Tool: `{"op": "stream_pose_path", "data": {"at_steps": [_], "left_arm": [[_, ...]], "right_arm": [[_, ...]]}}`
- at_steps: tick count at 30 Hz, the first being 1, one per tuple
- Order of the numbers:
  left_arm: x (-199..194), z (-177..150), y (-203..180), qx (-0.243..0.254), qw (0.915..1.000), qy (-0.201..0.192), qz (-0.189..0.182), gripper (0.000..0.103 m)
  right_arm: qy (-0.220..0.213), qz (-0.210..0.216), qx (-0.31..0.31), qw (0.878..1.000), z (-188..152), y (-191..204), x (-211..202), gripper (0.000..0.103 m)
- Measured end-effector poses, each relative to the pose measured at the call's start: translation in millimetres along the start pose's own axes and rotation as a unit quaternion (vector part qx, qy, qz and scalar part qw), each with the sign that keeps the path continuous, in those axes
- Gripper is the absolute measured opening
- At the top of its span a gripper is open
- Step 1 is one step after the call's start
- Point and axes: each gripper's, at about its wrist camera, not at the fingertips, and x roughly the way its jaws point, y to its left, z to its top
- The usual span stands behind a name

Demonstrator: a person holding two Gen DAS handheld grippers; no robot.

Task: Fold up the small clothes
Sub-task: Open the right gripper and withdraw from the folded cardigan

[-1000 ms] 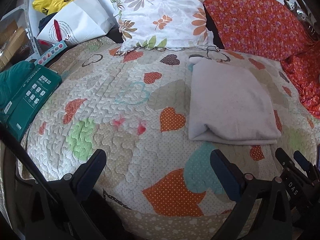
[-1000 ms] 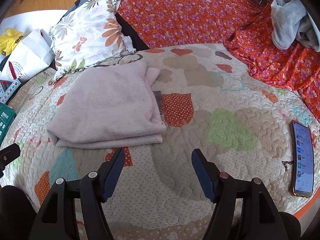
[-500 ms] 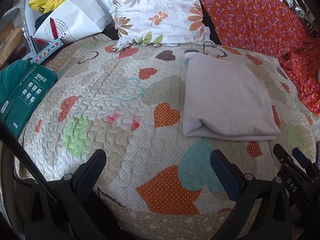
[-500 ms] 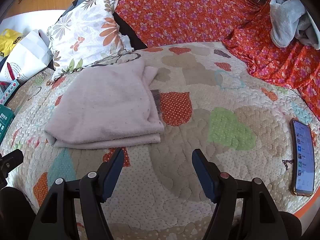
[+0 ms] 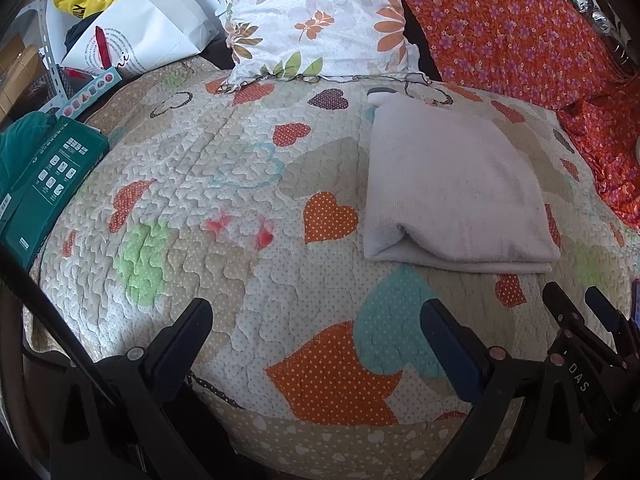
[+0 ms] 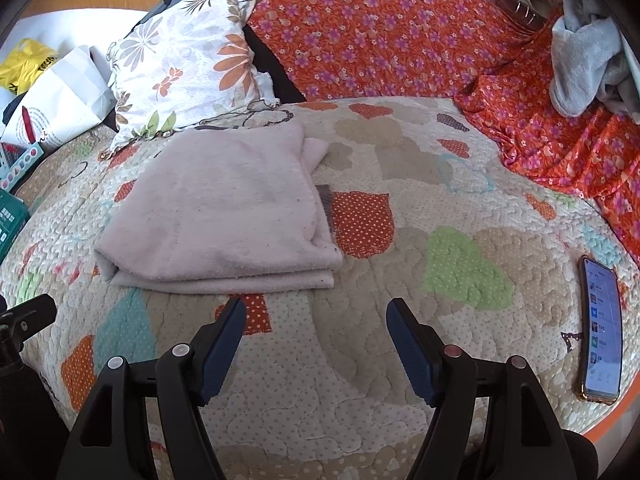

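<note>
Left gripper (image 5: 316,332): jaws spread wide, holding nothing, above the quilt (image 5: 224,200). Right gripper (image 6: 316,332): likewise spread, empty. Folded pale-pink garment (image 6: 224,208): flat on the quilt, just beyond the right gripper's fingertips. Floral pillow (image 6: 188,68) behind it. Phone (image 6: 602,328) near the quilt's right edge. White paper bag (image 5: 140,40), contents unseen.
</note>
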Motion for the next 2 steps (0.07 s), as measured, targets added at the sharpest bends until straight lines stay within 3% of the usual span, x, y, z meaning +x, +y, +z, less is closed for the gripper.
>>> {"op": "stream_pose_path", "data": {"at_steps": [2], "left_arm": [[1.5, 0.1, -0.1, -0.001, 1.0000, 0.003, -0.001, 0.103]], "right_arm": [[0.001, 0.001, -0.002, 1.000, -0.5, 1.1, 0.8, 0.078]]}}
